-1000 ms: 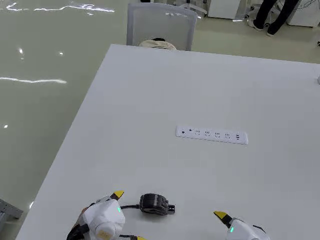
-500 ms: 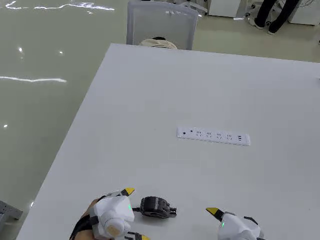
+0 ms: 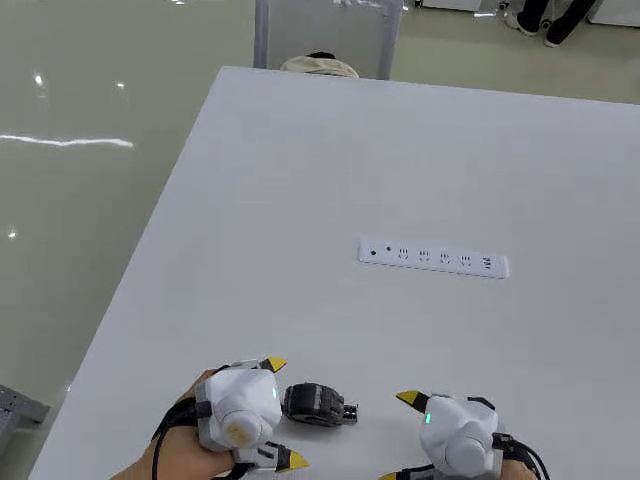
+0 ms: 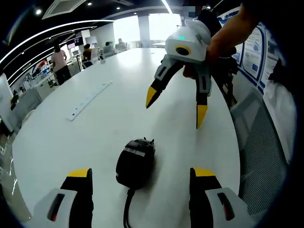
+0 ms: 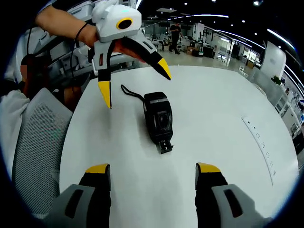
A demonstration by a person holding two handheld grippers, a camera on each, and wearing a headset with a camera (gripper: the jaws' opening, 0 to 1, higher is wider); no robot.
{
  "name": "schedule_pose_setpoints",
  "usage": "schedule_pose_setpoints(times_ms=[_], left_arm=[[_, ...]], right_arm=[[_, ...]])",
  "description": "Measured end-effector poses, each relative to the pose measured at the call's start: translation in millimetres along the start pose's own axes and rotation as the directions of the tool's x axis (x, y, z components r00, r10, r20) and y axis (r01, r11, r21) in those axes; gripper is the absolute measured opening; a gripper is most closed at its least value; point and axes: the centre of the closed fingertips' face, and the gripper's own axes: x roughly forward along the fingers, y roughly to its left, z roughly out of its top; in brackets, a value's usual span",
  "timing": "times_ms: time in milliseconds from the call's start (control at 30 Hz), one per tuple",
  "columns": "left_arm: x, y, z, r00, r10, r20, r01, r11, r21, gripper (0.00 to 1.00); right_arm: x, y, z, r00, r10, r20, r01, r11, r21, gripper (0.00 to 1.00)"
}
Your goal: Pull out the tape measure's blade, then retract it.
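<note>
A black tape measure (image 3: pixel 316 404) lies near the front edge of the white table (image 3: pixel 400 150), its blade retracted, its hook end toward the right gripper. A black strap (image 5: pixel 131 92) trails from it toward the left gripper. My left gripper (image 3: pixel 284 412) is open just left of it, its yellow tips on either side of the case's near end (image 4: pixel 136 161). My right gripper (image 3: pixel 398 438) is open to the right, a short gap away, facing the hook end (image 5: pixel 165 146). In the left gripper view the right gripper (image 4: pixel 176 106) hovers above the table, and in the right gripper view the left gripper (image 5: pixel 135 81) does.
A white power strip (image 3: pixel 433 257) lies mid-table, beyond the grippers. A grey mesh chair (image 3: pixel 325 25) stands at the far edge. The table's left edge (image 3: pixel 150 260) drops to a glossy floor. People stand far off in the room.
Both grippers have closed in on the tape measure, the left from the left, the right from the right. The head camera has tilted down a little. The tape measure lies where it was.
</note>
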Motion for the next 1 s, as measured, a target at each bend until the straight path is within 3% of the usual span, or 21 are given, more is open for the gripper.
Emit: schedule_pose_setpoints(times_ms=[233,633,1000], left_arm=[[9.8,6.3,2.6,0.9995,-0.028,-0.018,0.028,0.999,0.039,0.79],[28.2,4.0,2.4,0.9937,-0.102,-0.047,0.106,0.989,0.106,0.74],[46.6,0.8,0.4,0.9822,-0.166,-0.088,0.178,0.973,0.149,0.68]], right_arm=[[13.8,-6.6,-3.9,0.9988,0.044,-0.023,-0.044,0.999,-0.009,0.73],[34.3,-7.7,-4.5,0.9947,0.098,-0.031,-0.098,0.995,-0.012,0.61],[51.9,-11.7,-2.6,0.9923,0.12,-0.028,-0.121,0.992,-0.019,0.54]])
